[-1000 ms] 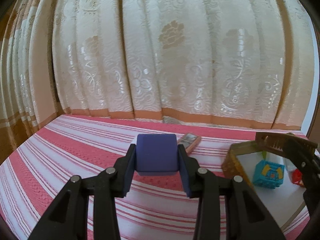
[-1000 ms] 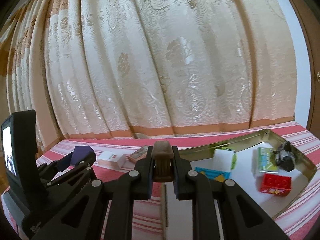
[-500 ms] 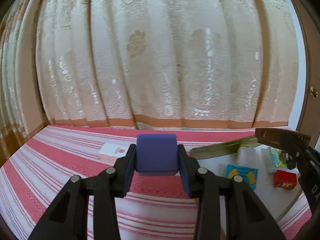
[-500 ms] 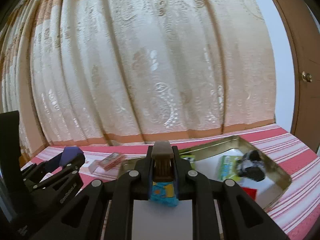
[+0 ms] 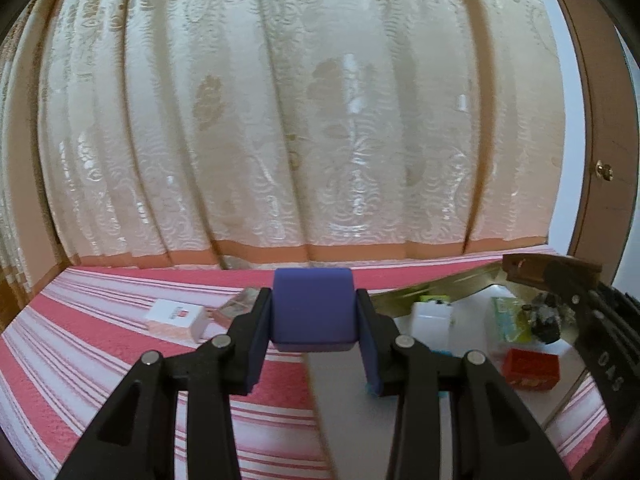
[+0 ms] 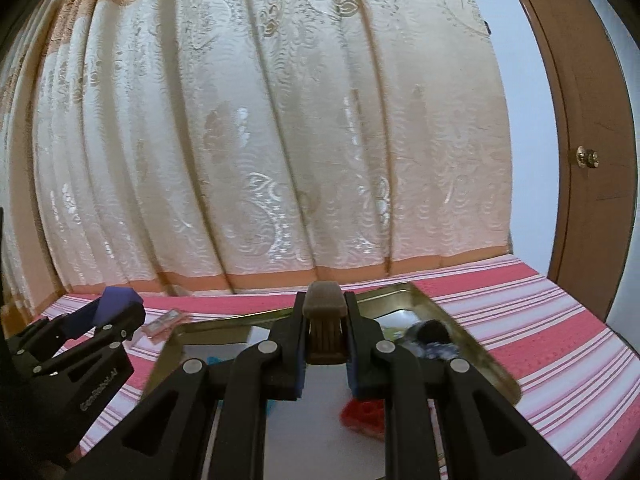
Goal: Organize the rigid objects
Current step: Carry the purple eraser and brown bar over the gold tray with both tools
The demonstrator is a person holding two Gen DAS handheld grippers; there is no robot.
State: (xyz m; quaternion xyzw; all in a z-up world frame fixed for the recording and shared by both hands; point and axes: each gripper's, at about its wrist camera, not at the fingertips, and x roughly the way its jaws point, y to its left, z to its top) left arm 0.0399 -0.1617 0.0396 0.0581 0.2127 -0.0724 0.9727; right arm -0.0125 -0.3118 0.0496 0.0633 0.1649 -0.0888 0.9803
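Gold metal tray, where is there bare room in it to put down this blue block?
The gold metal tray has a bare white floor along its near left side, between its left rim and the red brick. The far right corner is crowded: white box, green packet, dark toy.
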